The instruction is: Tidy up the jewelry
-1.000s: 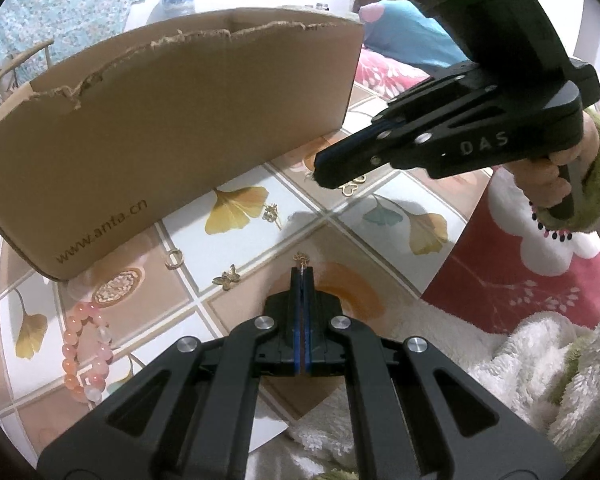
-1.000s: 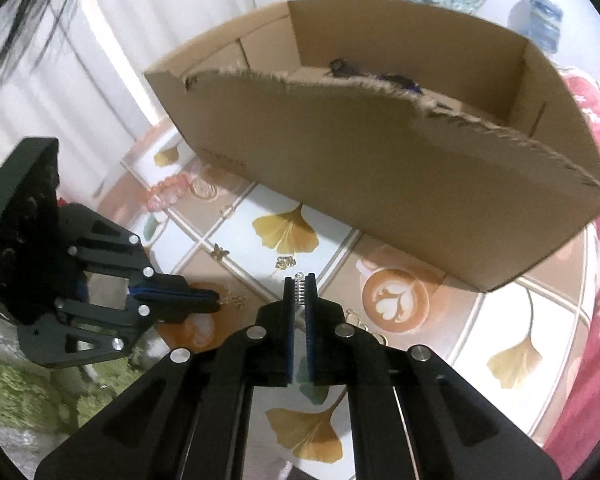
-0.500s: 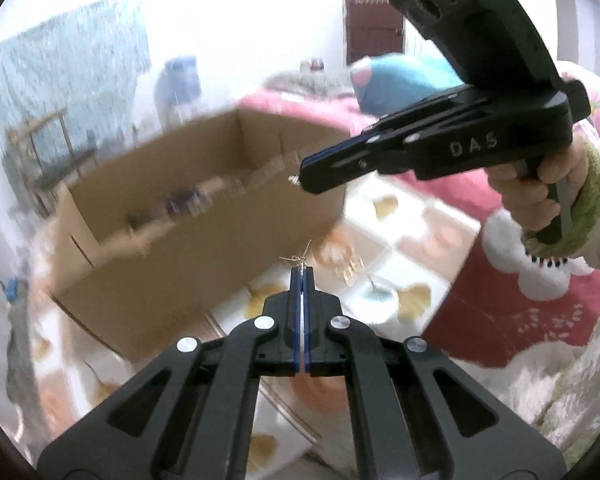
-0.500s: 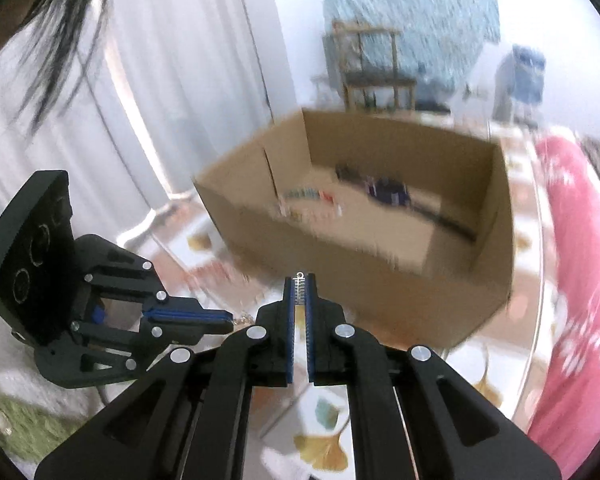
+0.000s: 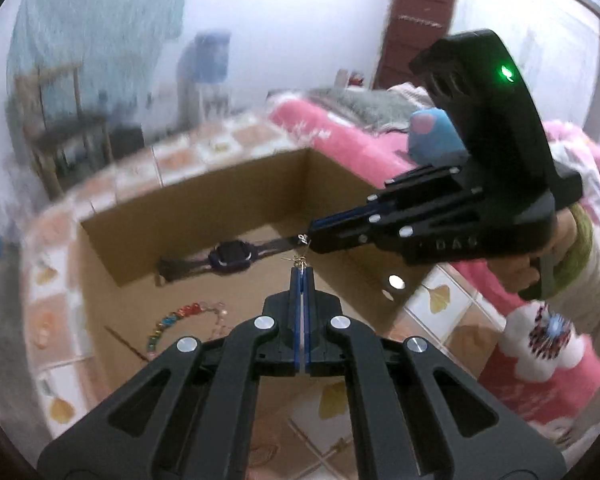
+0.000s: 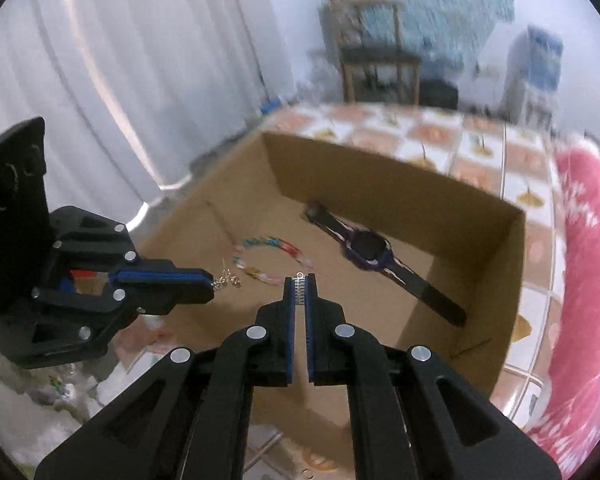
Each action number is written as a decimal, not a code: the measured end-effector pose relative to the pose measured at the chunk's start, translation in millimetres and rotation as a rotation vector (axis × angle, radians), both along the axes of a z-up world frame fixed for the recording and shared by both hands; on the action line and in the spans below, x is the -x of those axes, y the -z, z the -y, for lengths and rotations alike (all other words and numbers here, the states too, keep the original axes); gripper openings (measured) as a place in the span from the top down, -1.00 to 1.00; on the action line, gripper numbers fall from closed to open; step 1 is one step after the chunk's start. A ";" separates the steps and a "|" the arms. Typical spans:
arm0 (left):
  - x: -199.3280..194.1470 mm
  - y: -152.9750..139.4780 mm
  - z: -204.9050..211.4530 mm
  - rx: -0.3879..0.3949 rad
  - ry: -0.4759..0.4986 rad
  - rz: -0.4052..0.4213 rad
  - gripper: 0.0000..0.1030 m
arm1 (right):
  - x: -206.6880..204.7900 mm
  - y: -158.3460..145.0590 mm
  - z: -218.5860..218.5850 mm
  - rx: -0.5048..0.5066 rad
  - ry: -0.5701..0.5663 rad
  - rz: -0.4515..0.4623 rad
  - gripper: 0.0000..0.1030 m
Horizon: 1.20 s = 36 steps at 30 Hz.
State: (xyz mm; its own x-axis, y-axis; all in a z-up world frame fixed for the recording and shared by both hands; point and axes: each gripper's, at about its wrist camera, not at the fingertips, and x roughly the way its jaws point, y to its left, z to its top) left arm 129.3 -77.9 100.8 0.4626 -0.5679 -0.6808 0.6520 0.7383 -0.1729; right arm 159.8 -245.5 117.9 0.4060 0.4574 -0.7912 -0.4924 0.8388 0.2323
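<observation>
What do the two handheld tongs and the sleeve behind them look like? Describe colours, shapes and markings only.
Both tongs are matte black plastic with cut-out linkage arms, round silver rivets and blue-lined fingers. The right tongs have a pistol-style body marked "DAS" in pale letters and a lit green lamp on top. The left tongs show three round holes in their rear block. The fuzzy cream sleeve has a green cuff.

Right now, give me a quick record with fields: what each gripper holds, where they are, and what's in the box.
left gripper: shut on a small gold earring
right gripper: shut on a small silver earring
position: both over the open box, tips close together
box contents: a dark watch and a coloured bead bracelet lying on the bottom
box support: tiled table
view quality: background blurred
</observation>
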 end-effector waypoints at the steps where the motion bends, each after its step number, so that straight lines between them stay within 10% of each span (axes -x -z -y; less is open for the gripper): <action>1: -13.0 6.4 3.2 -0.011 0.000 -0.044 0.99 | -9.9 7.9 -1.2 0.016 0.003 -0.034 0.90; 9: -58.2 43.3 2.7 -0.003 -0.038 -0.283 0.99 | -38.7 40.6 -3.2 0.114 0.068 -0.125 0.89; 22: -47.6 22.1 -16.3 0.028 -0.077 -0.194 0.90 | -32.7 20.9 21.8 0.057 0.131 -0.068 0.73; 36: 54.4 -24.9 -92.4 0.088 -0.225 0.058 -0.58 | 117.8 -48.5 57.3 -0.172 0.248 0.213 -0.31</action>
